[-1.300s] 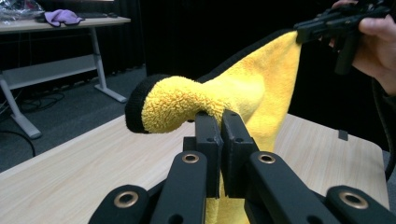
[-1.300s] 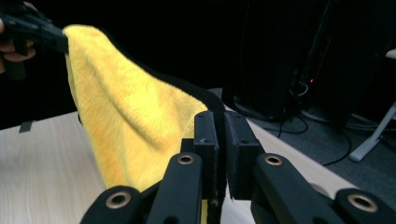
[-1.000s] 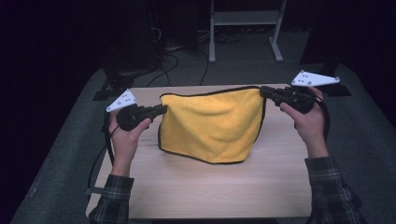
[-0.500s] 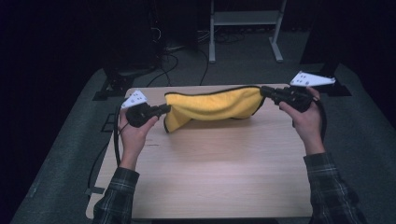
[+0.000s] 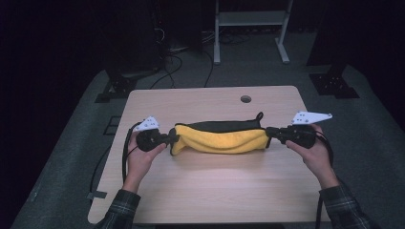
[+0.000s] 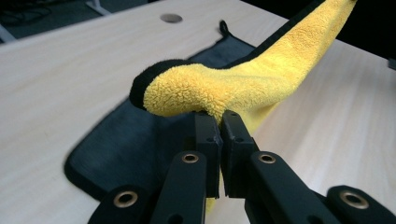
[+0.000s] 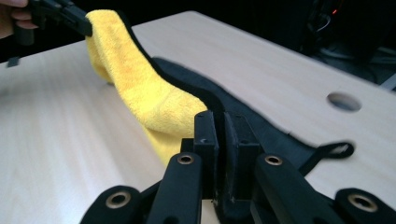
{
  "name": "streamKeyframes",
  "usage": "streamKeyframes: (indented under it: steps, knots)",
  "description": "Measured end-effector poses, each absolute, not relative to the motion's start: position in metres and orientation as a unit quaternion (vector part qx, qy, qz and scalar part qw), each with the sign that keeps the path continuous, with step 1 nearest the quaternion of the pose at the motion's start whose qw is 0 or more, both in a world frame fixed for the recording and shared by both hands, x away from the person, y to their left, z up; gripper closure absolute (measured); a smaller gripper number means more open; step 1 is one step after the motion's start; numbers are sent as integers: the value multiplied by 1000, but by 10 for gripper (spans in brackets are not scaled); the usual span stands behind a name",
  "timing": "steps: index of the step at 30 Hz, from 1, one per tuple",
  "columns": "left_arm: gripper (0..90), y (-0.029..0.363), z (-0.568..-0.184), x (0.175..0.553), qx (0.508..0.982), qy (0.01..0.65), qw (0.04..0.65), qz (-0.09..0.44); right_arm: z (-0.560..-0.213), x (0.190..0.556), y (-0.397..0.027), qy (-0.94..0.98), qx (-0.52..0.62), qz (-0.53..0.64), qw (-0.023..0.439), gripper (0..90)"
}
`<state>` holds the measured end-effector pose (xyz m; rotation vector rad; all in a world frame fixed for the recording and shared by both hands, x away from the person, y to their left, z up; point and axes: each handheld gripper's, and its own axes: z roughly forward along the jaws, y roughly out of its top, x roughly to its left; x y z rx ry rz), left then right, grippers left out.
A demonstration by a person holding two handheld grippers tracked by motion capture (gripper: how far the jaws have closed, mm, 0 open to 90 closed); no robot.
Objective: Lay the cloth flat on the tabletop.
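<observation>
Folding: high view, towel lies mid-frame on the surface, strung between left gripper and right gripper.
Left gripper view: jaws clamped on the yellow corner at centre; black underside spread at left.
Right gripper view: right gripper jaws pinched on the other corner; loop at right.
Risk: uneven release would skew the fold; a snagged pile would drag it.

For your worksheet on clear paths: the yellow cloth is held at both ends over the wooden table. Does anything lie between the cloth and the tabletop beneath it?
Nothing visible does. The left tool and right tool are each shut on an end of the yellow cloth. Its dark underside already lies on the table, and the wood around it is bare.
</observation>
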<state>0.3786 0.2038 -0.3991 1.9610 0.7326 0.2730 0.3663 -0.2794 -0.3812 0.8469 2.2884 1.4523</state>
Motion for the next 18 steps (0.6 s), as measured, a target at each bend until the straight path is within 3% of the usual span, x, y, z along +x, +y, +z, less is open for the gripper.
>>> streamKeyframes:
  steps: [18]
  knots:
    - [862,218,-445,321,845,303,438,53,-431,301,-286,830,293,467,80,833]
